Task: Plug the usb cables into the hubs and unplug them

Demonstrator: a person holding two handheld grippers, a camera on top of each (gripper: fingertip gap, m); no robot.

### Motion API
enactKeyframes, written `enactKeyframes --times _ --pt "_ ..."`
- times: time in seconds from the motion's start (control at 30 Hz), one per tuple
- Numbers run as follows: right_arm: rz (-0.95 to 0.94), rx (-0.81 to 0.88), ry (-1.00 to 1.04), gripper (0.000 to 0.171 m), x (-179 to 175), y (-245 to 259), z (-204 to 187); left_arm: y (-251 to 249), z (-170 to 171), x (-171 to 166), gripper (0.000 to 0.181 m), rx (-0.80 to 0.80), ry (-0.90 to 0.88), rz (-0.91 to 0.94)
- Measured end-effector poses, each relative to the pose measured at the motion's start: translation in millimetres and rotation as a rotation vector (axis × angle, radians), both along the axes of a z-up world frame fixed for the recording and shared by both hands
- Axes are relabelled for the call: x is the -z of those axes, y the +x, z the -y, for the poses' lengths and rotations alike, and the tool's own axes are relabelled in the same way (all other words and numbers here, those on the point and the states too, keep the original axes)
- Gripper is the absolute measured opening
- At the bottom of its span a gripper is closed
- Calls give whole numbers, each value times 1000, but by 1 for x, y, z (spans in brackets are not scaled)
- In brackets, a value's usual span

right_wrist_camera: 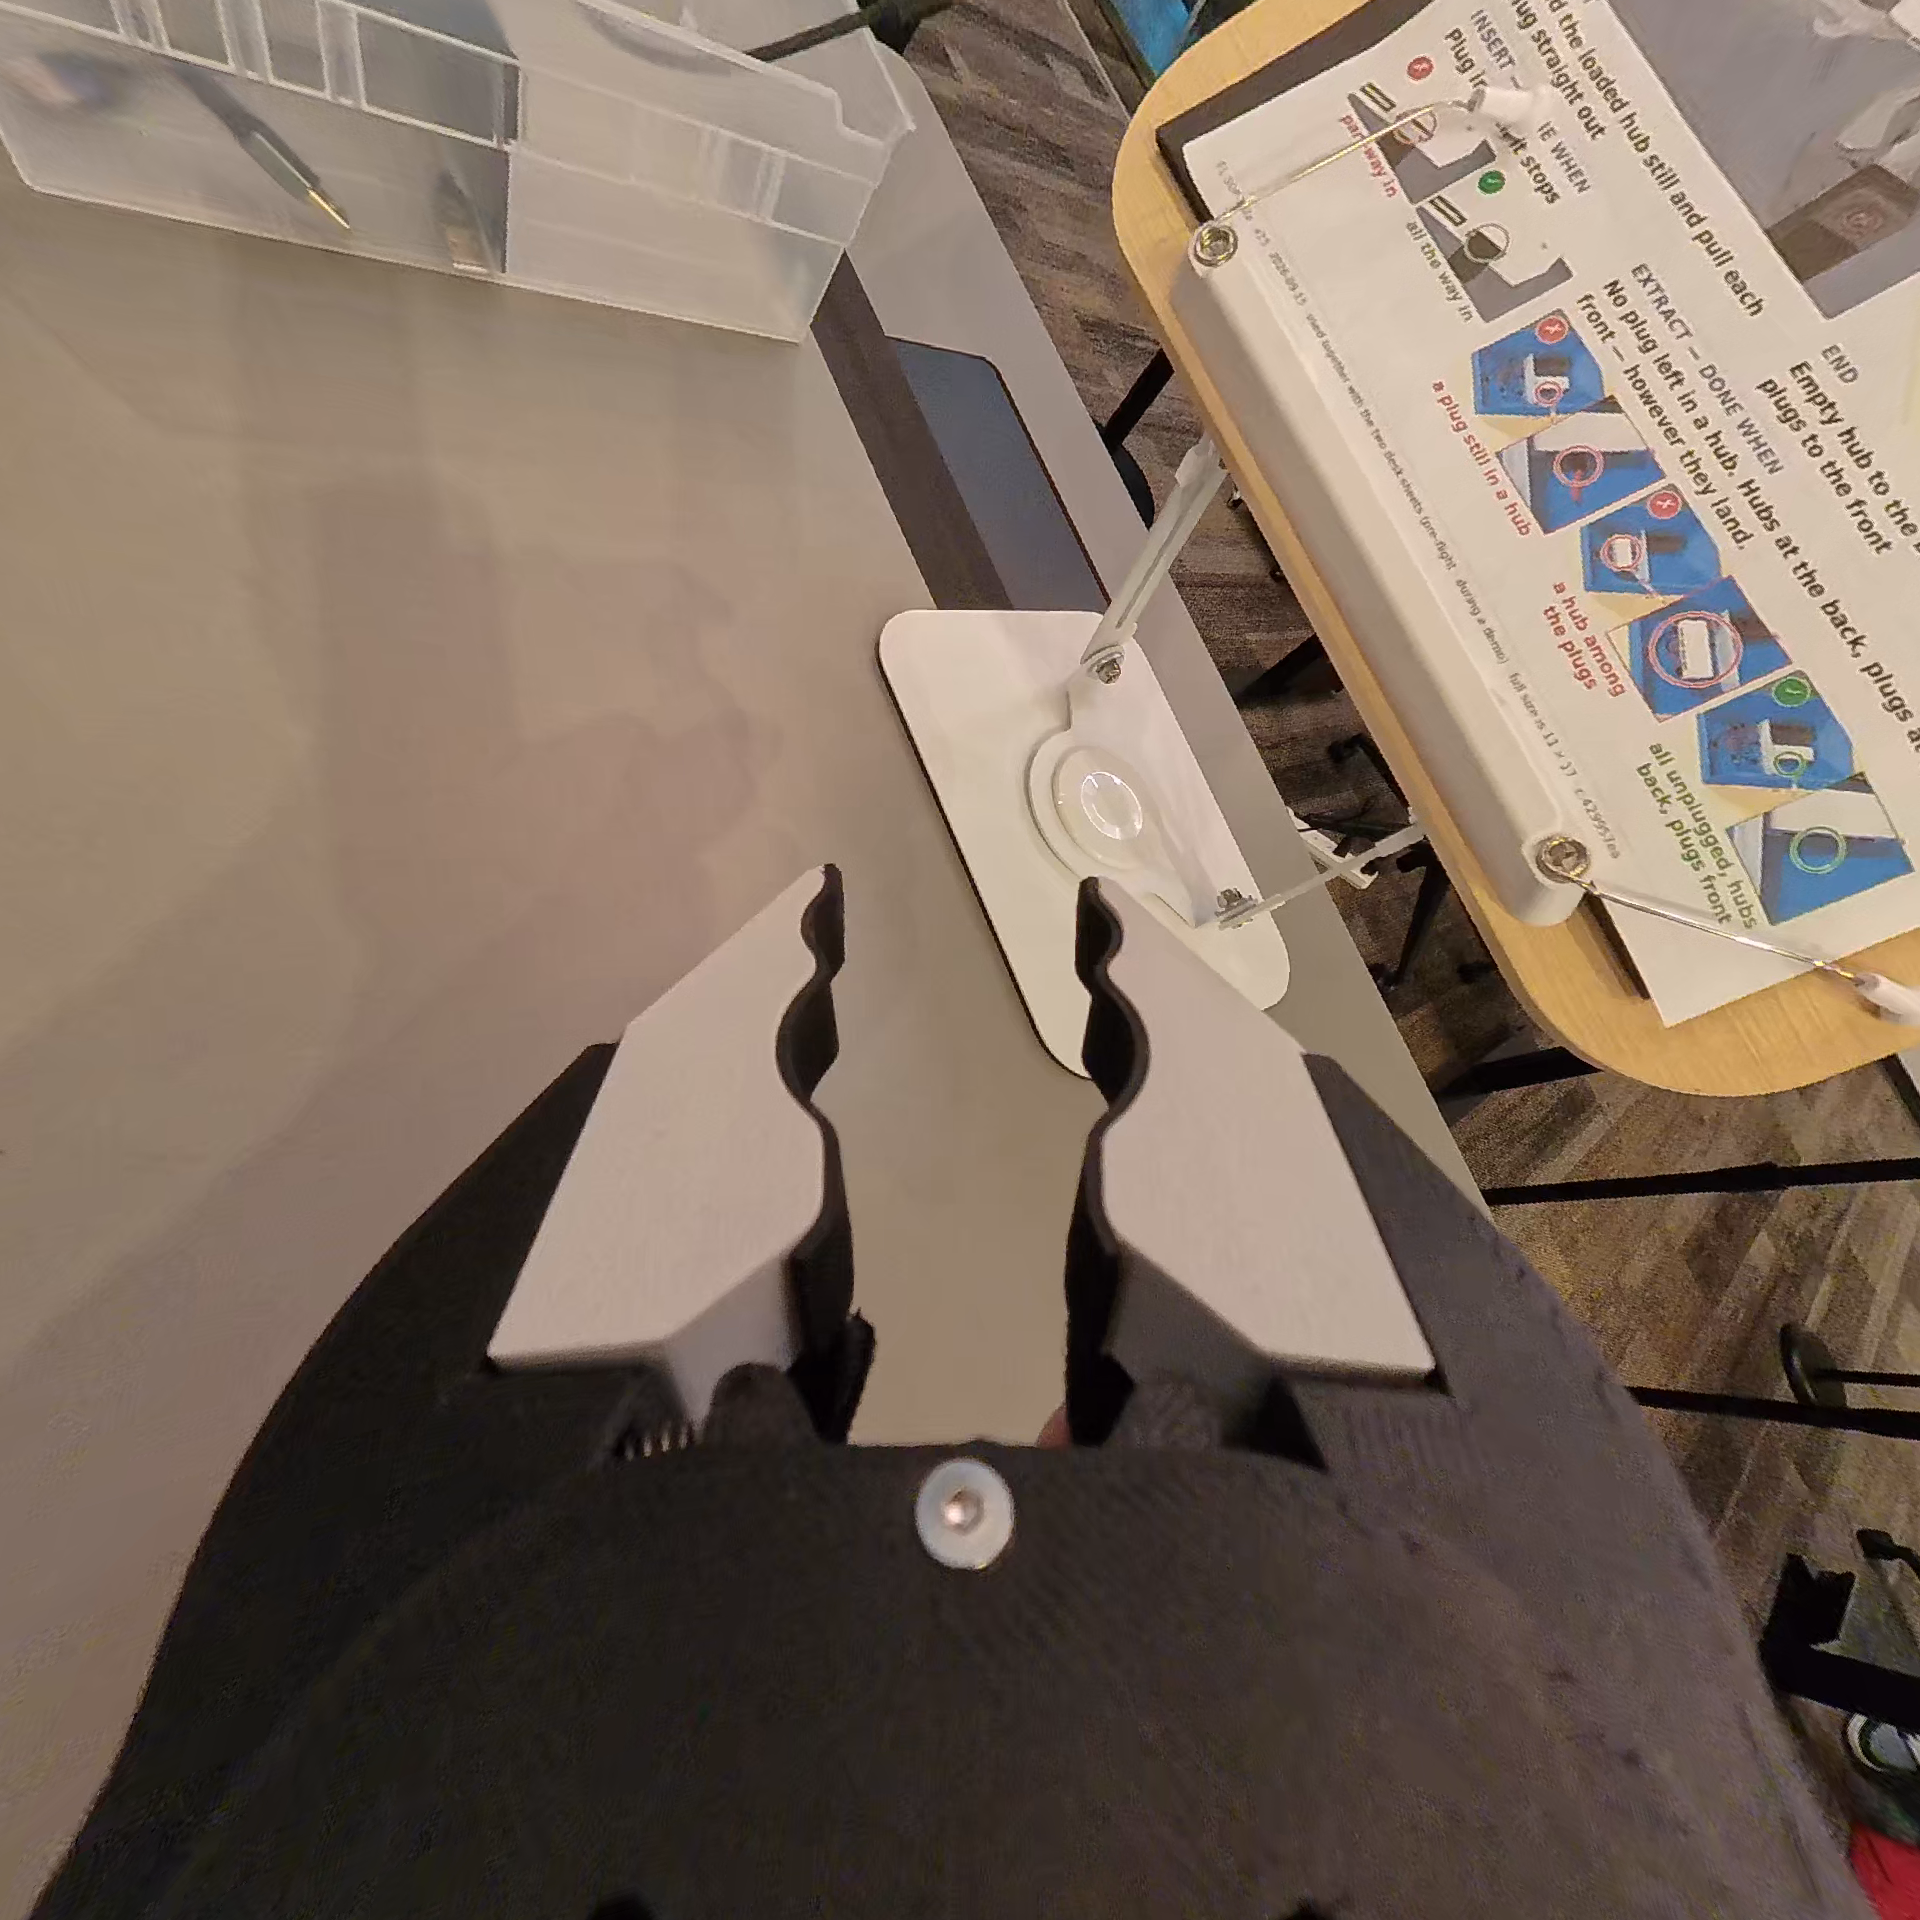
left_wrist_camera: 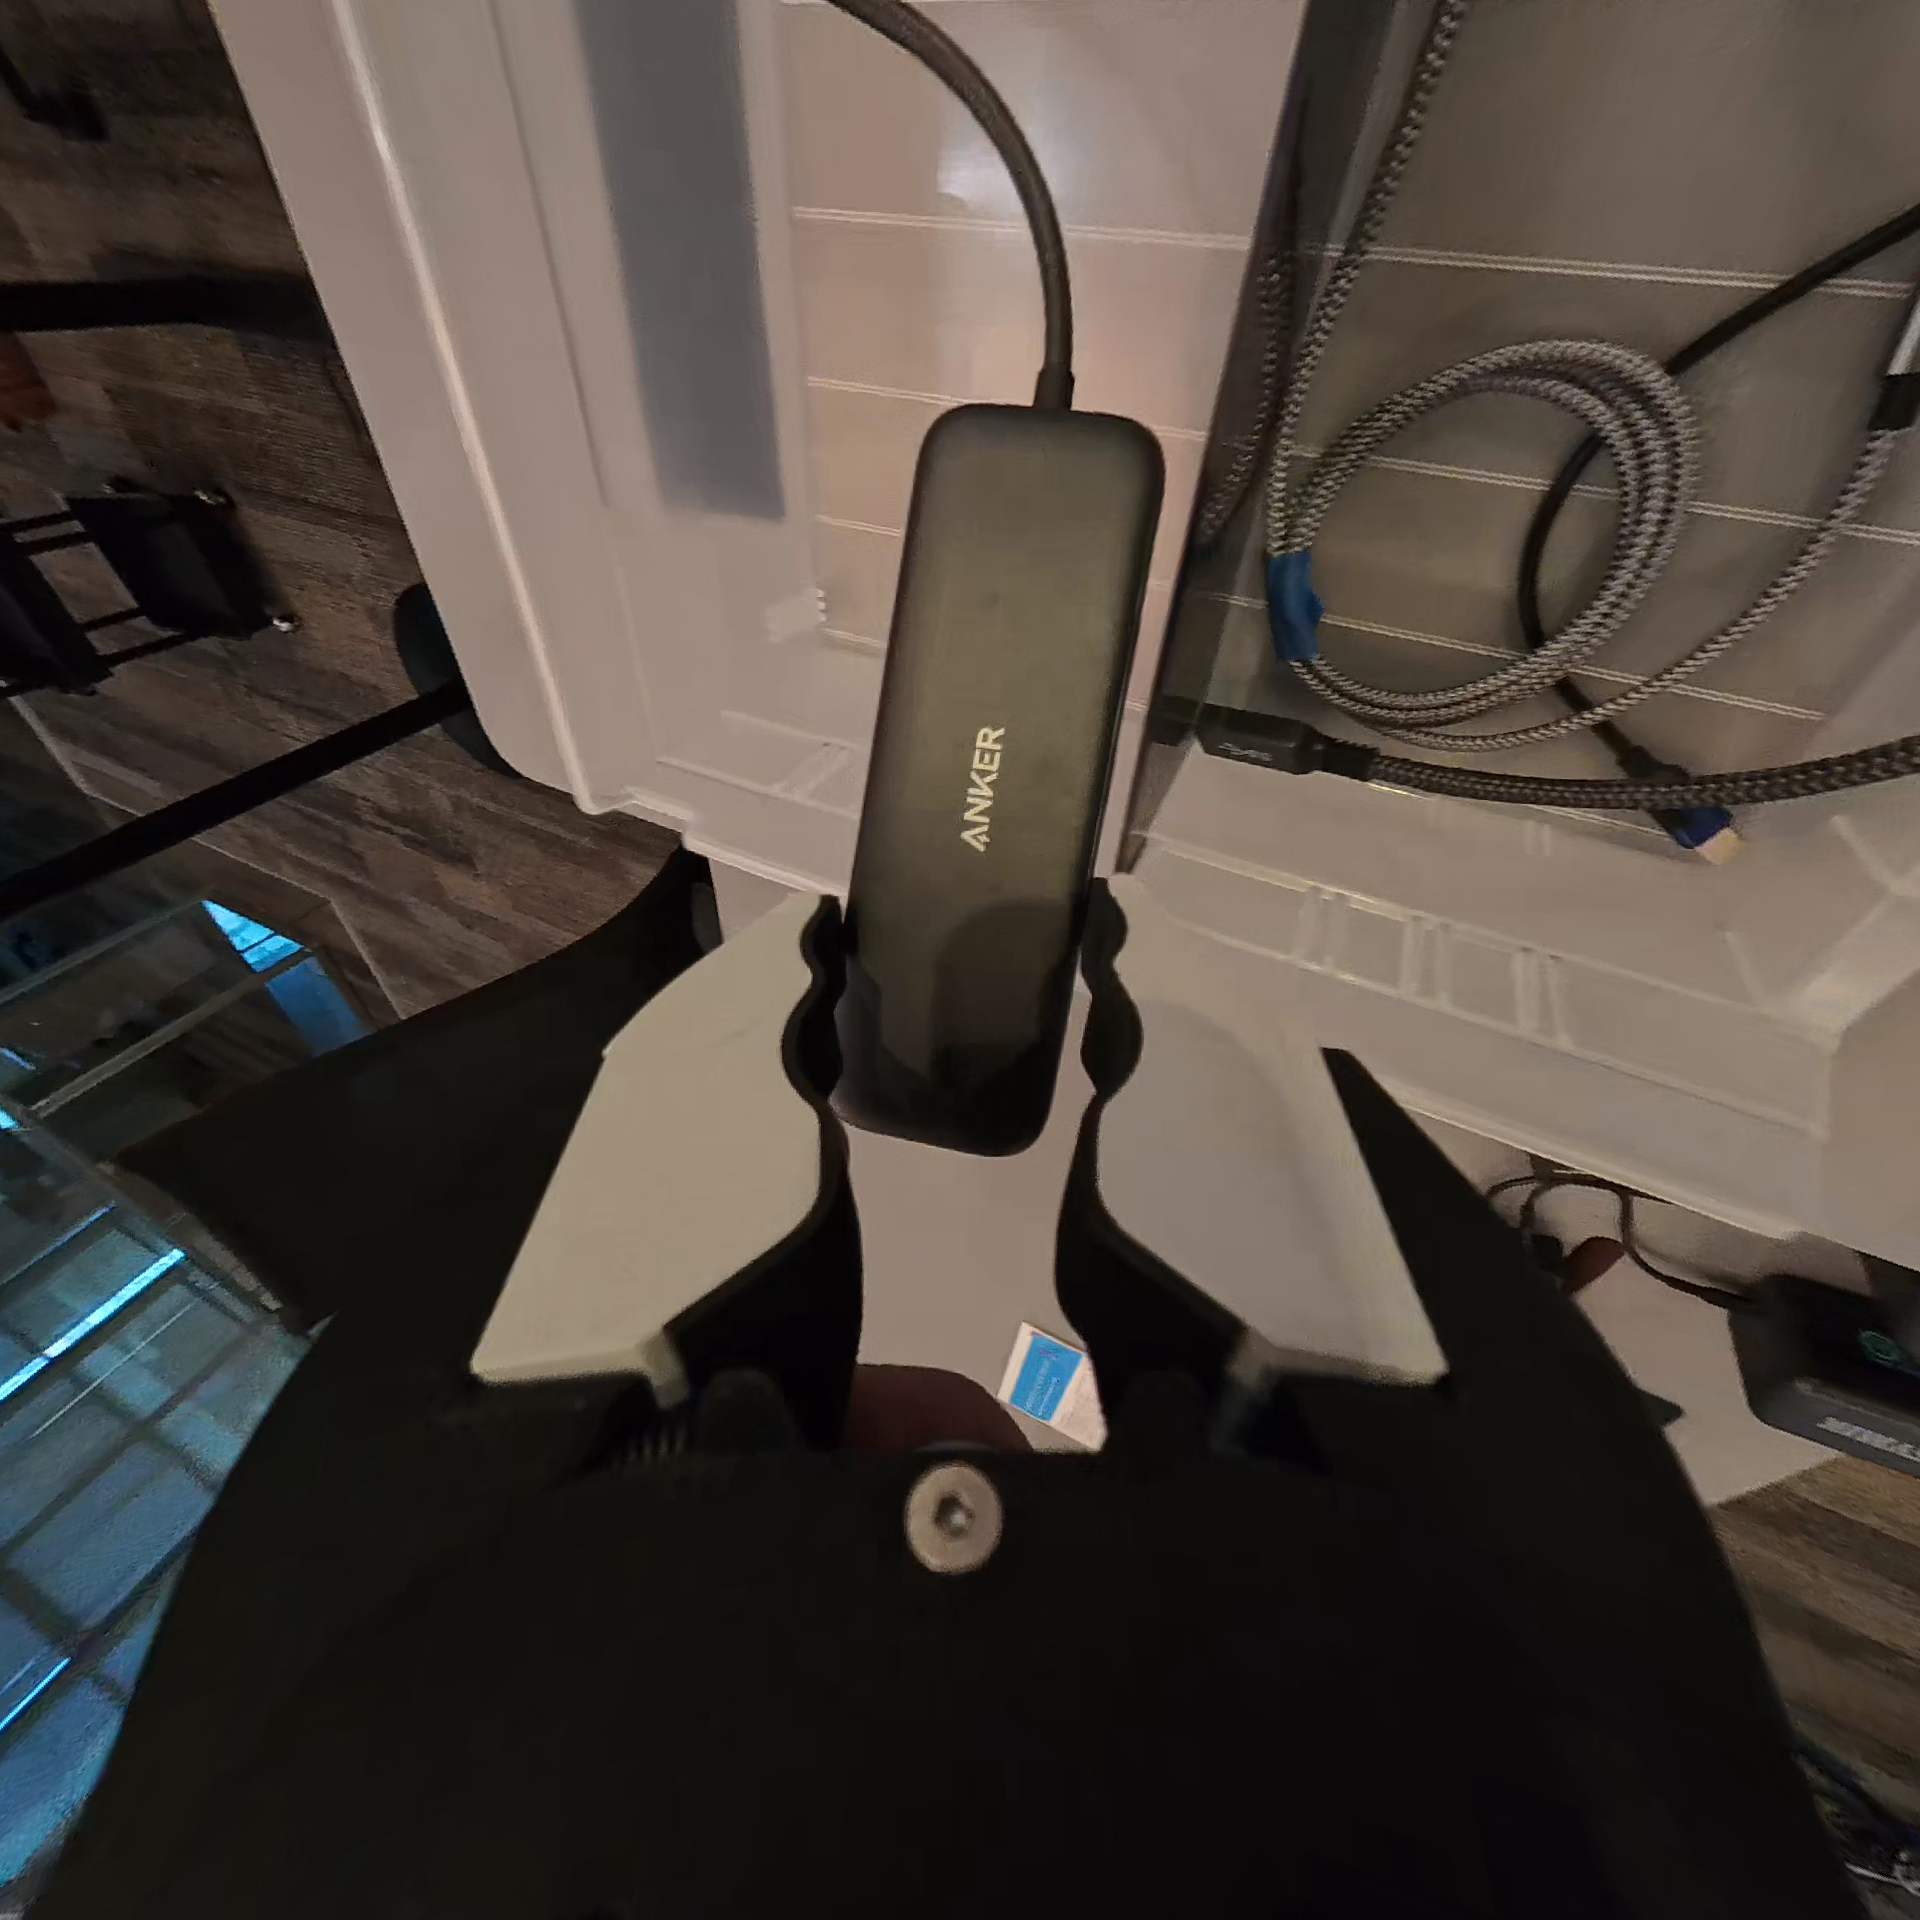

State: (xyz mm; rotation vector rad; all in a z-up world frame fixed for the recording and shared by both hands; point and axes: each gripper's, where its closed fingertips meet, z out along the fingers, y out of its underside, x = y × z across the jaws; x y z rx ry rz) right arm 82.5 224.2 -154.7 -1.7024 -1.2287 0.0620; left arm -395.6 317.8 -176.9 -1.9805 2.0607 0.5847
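Fingers (left_wrist_camera: 821, 997) clamp the hub (left_wrist_camera: 997, 769) (braided cables (left_wrist_camera: 1475, 540) beside, in bin (left_wrist_camera: 1455, 997)).

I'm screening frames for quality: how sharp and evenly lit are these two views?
Left wrist view: hub fairly sharp in the left gripper, glare on the clear bin, floor at left smeared. Right wrist view: right gripper and table evenly lit, edges bent by the wide lens.
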Motion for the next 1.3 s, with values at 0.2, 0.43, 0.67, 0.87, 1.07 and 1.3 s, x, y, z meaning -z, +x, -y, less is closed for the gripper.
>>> enactKeyframes --times 0.2,0.43,0.67,0.87,1.07,1.3 --pt "-3 -10 1 42 0 -3 1 -3 8 -7 44 18 38 -18" --pt "-5 -20 10 43 -2 -6 3 -1 7 -43 44 66 196 -71" --pt "-27 -48 48 45 -17 -9 10 49 32 -108 44 116 331 157" --pt "-30 -171 135 47 -42 -25 35 122 65 -118 44 223 281 367" --pt "170 -320 463 49 -67 -63 74 198 87 -95 45 293 81 550" --pt "408 -311 822 52 -62 -108 82 274 108 -60 44 328 -185 661"
